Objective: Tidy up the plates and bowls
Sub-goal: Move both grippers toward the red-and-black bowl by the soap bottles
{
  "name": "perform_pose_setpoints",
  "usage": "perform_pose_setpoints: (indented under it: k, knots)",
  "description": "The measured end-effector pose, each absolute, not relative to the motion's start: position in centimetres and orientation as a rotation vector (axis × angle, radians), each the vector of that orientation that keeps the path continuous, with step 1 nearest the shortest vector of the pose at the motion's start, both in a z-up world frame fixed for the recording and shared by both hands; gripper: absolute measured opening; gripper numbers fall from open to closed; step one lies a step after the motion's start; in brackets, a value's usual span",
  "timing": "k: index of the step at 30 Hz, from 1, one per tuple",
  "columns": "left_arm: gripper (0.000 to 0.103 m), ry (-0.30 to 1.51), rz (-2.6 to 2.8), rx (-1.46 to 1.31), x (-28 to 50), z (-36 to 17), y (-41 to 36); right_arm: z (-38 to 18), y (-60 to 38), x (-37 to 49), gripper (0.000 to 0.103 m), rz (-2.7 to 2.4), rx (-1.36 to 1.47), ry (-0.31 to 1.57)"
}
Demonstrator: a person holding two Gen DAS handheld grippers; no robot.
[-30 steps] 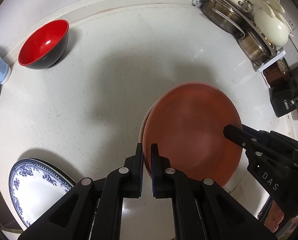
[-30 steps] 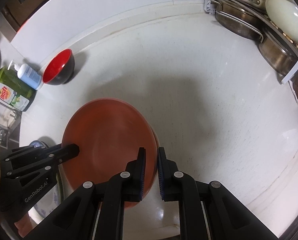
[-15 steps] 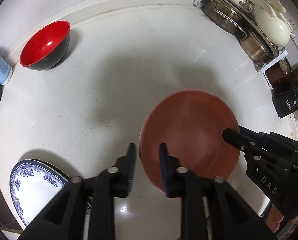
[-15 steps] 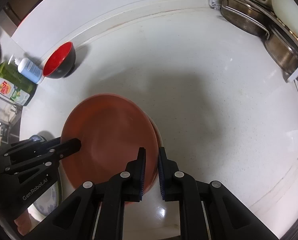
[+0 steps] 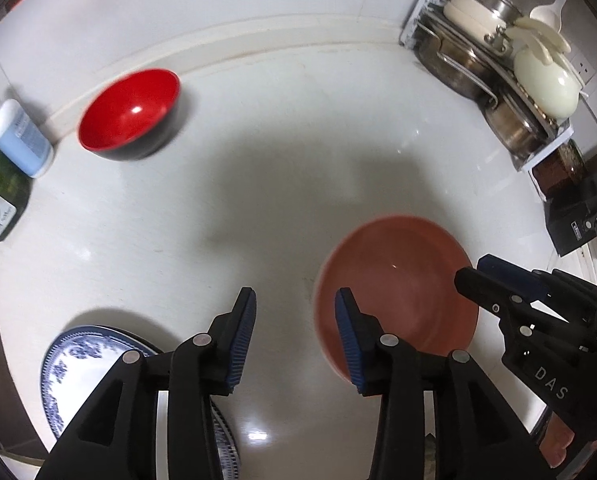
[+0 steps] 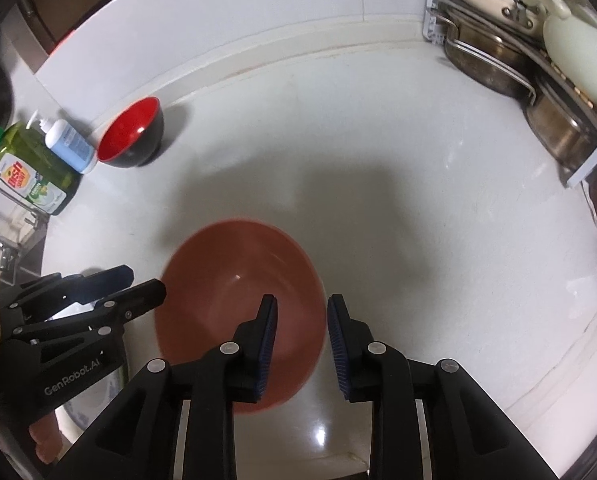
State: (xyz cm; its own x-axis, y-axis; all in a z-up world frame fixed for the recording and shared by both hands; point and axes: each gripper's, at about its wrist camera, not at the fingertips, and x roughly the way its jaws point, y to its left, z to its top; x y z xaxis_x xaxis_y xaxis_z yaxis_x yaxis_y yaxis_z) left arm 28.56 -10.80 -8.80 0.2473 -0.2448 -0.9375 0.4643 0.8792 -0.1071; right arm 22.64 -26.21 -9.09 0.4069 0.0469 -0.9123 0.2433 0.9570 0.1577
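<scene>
Plate [image 5: 398, 292] flat, face up, between parted fingers [image 6: 342, 340].

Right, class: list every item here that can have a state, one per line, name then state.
left gripper: open, holding nothing
right gripper: open, holding nothing
terracotta plate: flat on the counter, released
red bowl: upright, empty
blue-patterned plate: flat on the counter, empty
pump bottle: upright
green dish soap bottle: upright, cap on
</scene>
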Motion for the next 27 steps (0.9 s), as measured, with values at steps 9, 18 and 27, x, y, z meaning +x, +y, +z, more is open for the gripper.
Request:
perform_pose_setpoints:
  k: [9,18,27]
  knots:
    - [0.051,1.142,-0.417,0.203,29.8,-6.3,-7.6,-7.2,-23.6,24.2,0.033,-0.070,0.262,1.113]
    - [0.062,1.079,-0.344,0.204,31.8,-3.9,-4.0,-5.5,-21.1,27.0,0.034,-0.020,0.246,1.064]
    - [0.064,1.048,-0.276,0.225,35.1,-2.7,-1.2,-4.3,-18.6,31.1,0.034,0.035,0.208,1.052]
